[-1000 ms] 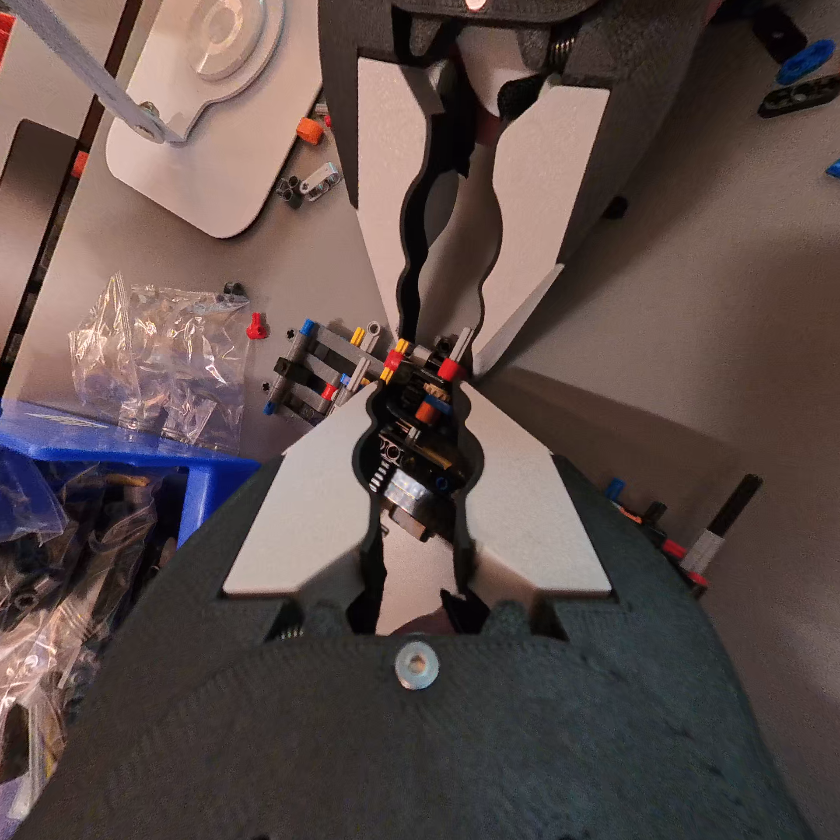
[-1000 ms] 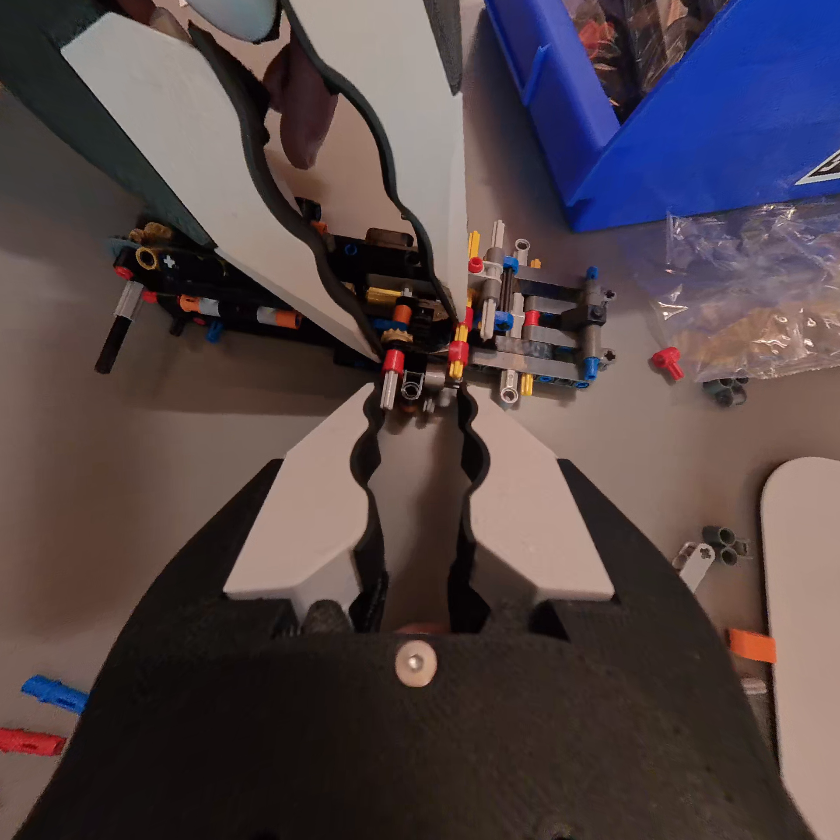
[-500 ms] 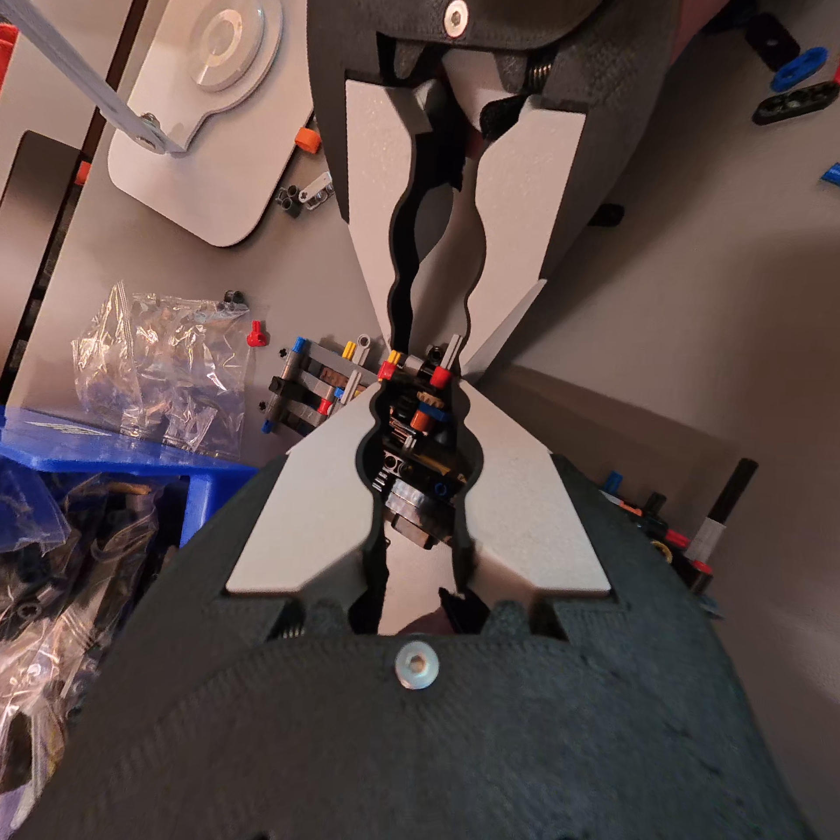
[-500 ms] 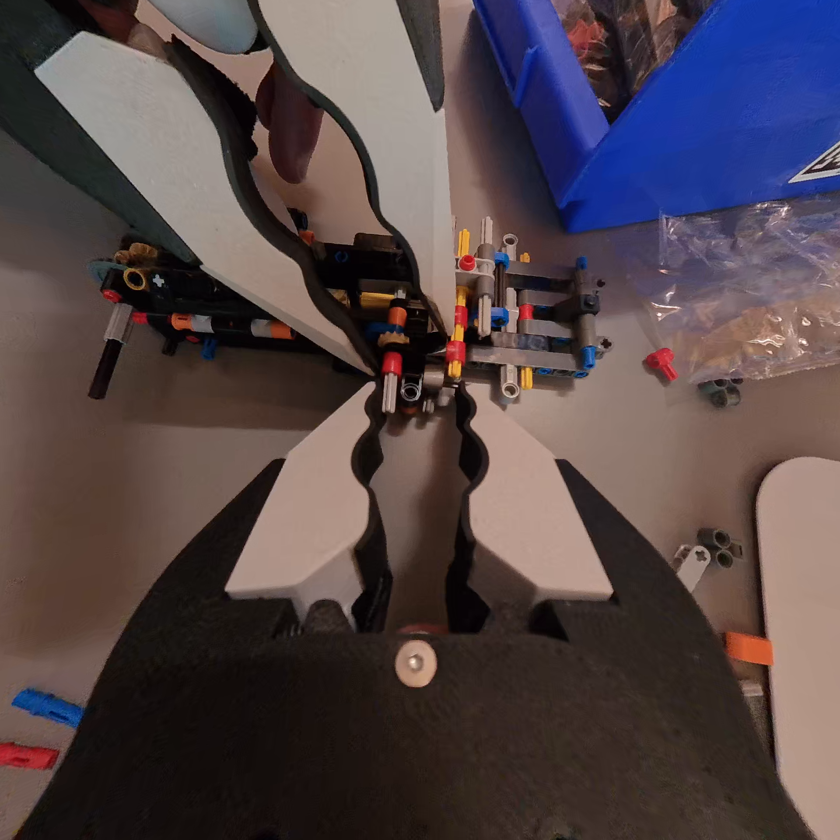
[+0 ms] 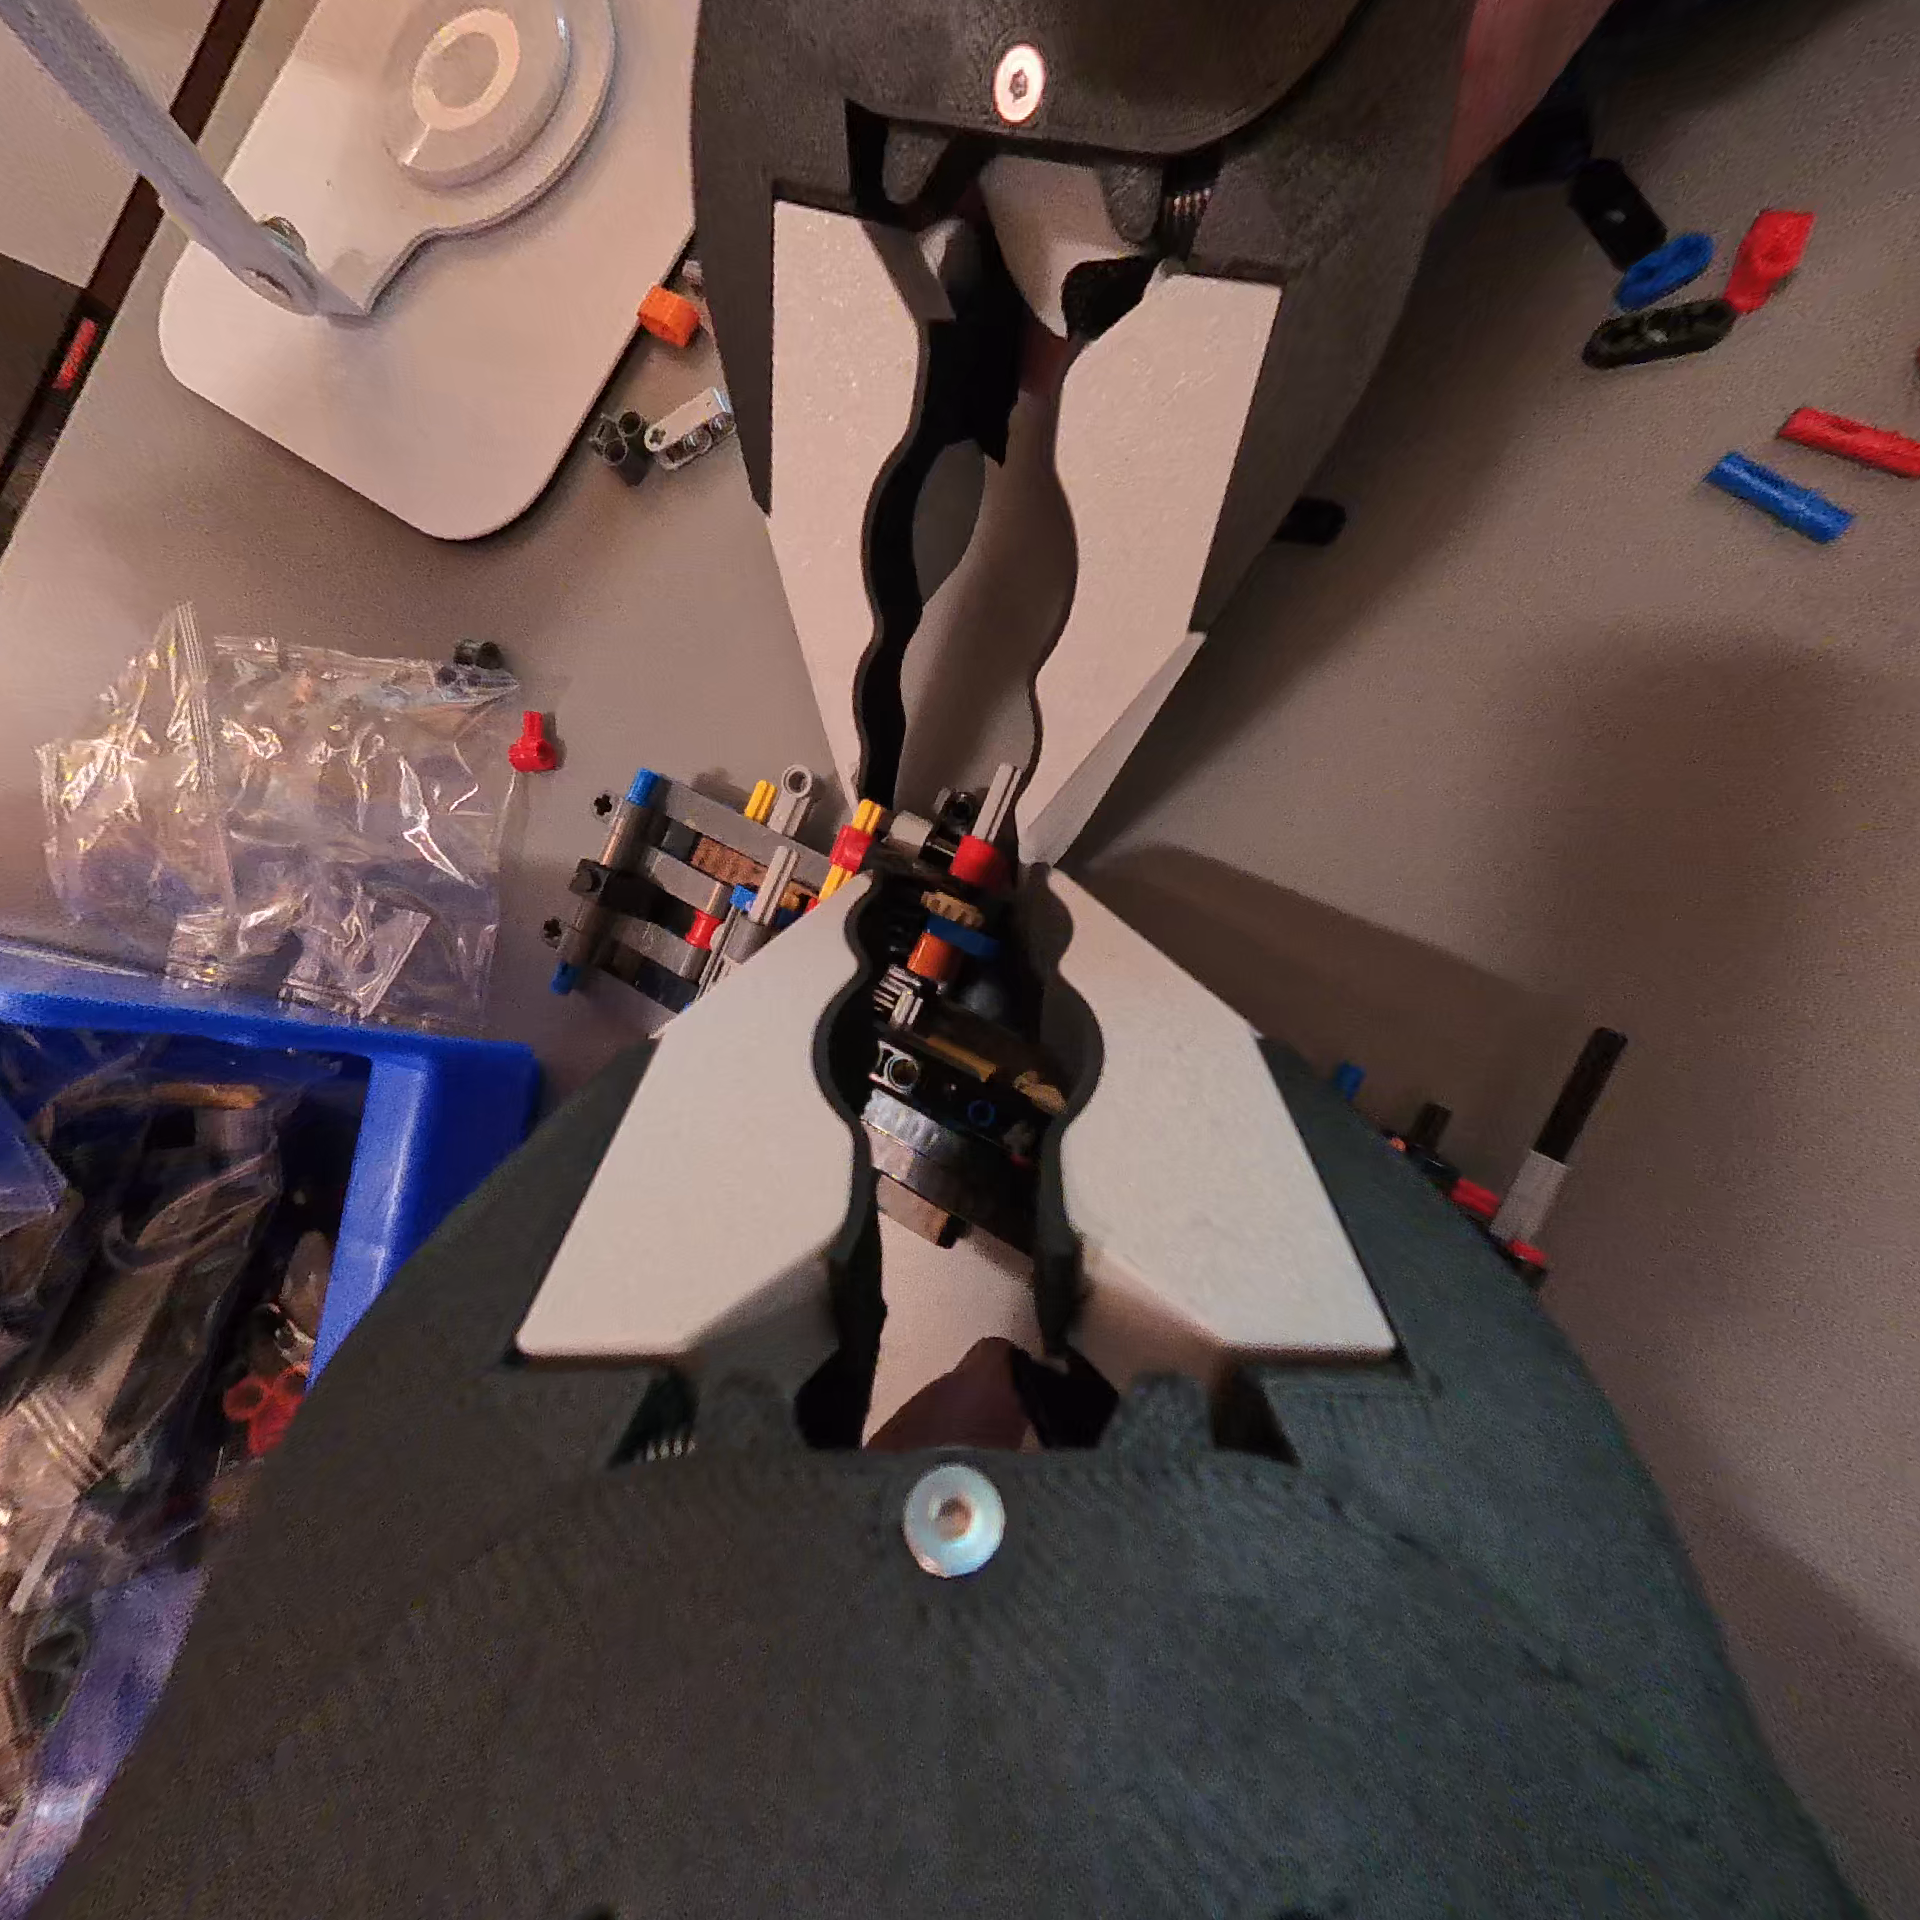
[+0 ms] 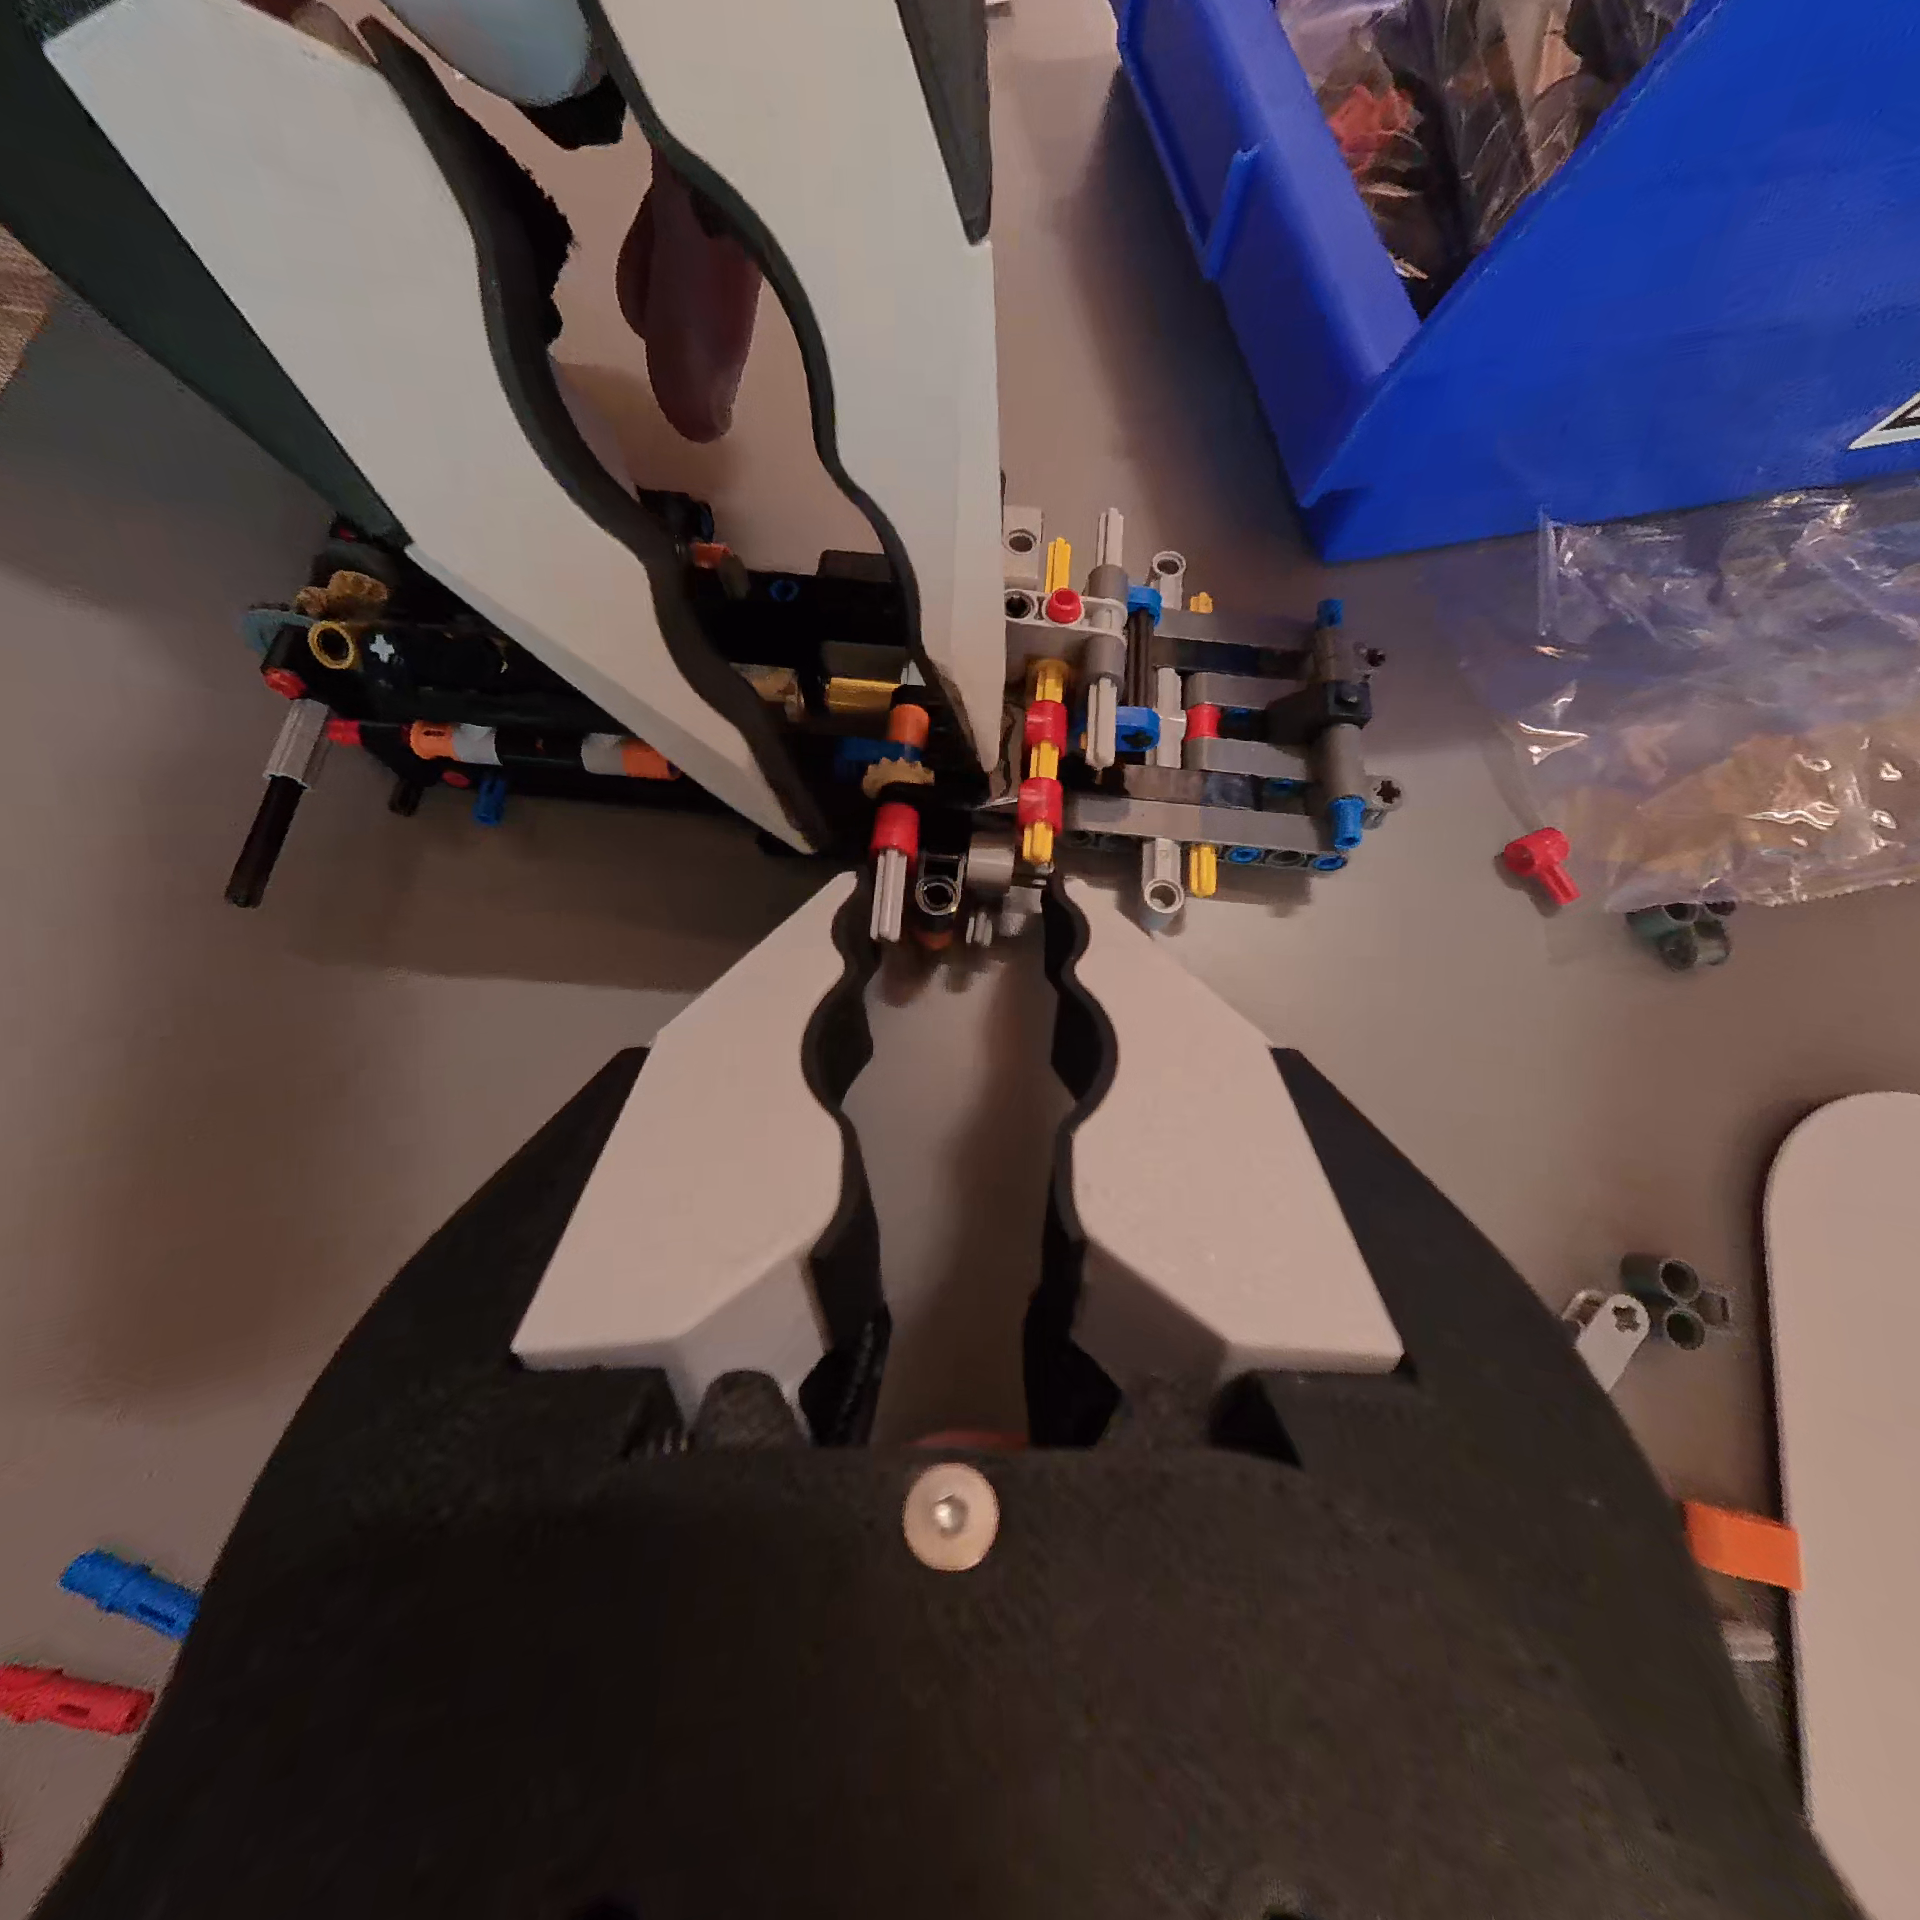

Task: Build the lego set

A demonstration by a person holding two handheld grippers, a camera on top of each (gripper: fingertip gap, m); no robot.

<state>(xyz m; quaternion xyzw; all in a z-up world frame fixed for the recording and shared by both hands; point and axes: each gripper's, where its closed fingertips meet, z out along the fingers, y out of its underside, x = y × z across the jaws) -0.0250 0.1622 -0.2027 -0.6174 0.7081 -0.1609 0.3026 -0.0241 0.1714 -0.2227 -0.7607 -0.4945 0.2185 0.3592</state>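
Observation:
The lego model lies on the grey table, with a grey frame (image 5: 675, 883) (image 6: 1195, 727) at one end and a long black body (image 6: 468, 675) at the other. My left gripper (image 5: 956, 883) is shut on the black middle section (image 5: 935, 1039). It enters the right wrist view (image 6: 904, 800) from the top. My right gripper (image 6: 951, 894) faces it from the opposite side. Its fingertips close on the end of the model with the red-bushed grey axle (image 6: 888, 873) and a grey connector. It shows at the top of the left wrist view (image 5: 951, 821).
A blue bin (image 5: 436, 1081) (image 6: 1558, 364) of bagged parts and a clear plastic bag (image 5: 260, 810) (image 6: 1714, 707) lie beside the model. A white stand base (image 5: 416, 312) (image 6: 1849, 1455) is nearby. Loose red and blue pins (image 5: 1777, 499) (image 6: 125, 1605) and an orange piece (image 5: 670, 312) are scattered around. My two grippers' fingertips are within a few centimetres of each other.
Both grippers stay closed on the model at the same width. The left wrist view has drawn back a little, so more of the right gripper's body and loose pieces show.

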